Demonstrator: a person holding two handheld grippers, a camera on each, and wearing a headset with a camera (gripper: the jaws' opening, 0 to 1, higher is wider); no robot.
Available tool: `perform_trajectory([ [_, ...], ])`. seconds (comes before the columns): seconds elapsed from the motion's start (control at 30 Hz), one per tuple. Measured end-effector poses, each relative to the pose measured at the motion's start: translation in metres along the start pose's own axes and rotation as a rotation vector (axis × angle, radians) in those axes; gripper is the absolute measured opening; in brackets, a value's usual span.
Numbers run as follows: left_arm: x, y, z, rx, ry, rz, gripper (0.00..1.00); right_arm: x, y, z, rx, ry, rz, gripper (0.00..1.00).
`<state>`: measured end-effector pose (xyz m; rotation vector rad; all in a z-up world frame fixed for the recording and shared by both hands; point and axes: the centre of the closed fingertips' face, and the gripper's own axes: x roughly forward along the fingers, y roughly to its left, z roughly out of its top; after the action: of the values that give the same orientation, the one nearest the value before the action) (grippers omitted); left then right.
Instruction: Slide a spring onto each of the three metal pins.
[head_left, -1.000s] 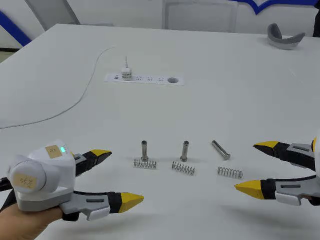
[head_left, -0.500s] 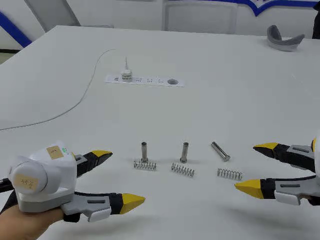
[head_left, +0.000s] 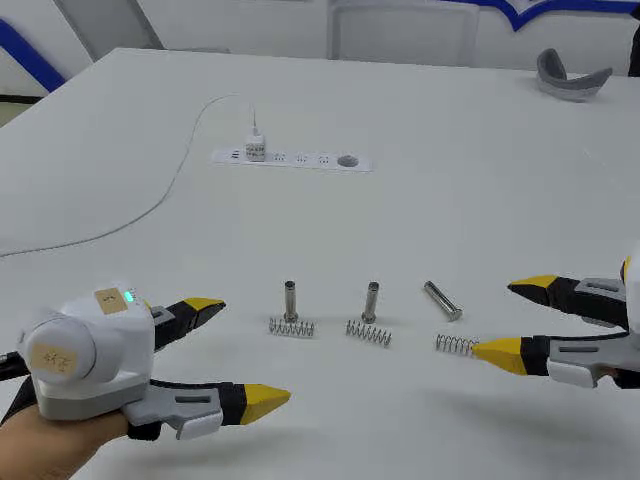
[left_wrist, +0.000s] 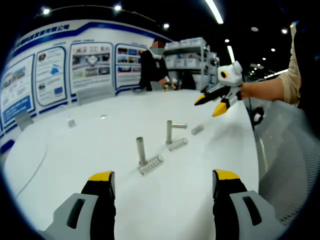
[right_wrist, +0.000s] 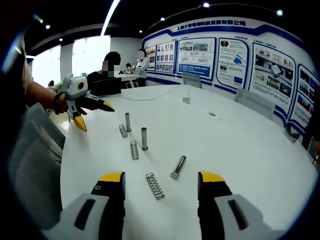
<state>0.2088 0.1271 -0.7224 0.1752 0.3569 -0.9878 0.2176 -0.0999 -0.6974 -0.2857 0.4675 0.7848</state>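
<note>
Two metal pins stand upright on the white table, the left pin (head_left: 290, 298) and the middle pin (head_left: 371, 299). The right pin (head_left: 441, 300) lies on its side. A spring lies in front of each: left spring (head_left: 291, 326), middle spring (head_left: 368, 333), right spring (head_left: 455, 344). My left gripper (head_left: 235, 350) is open at the near left, apart from everything. My right gripper (head_left: 512, 318) is open, its nearer fingertip close to the right spring's end. In the right gripper view the right spring (right_wrist: 154, 185) and the lying pin (right_wrist: 178, 167) sit just ahead of the open jaws.
A white power strip (head_left: 290, 158) with a plugged charger (head_left: 255, 150) and a thin cable (head_left: 170, 190) lies further back. A grey curved object (head_left: 570, 78) rests at the far right. Seated people (right_wrist: 107, 75) are beyond the table's edge.
My right gripper has moved in toward the right spring, its nearer fingertip now almost at the spring's end. The left gripper has stayed where it was.
</note>
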Motion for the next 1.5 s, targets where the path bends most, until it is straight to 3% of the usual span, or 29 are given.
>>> perform_trajectory([
  [0.77,0.000,-0.004,0.001,-0.004,0.002,0.005,0.80,0.034,-0.034,0.012,0.013,0.111,-0.081,0.46],
  [1.5,-0.001,-0.006,-0.001,-0.002,0.010,0.002,0.79,0.066,-0.041,0.009,0.028,0.176,-0.095,0.36],
])
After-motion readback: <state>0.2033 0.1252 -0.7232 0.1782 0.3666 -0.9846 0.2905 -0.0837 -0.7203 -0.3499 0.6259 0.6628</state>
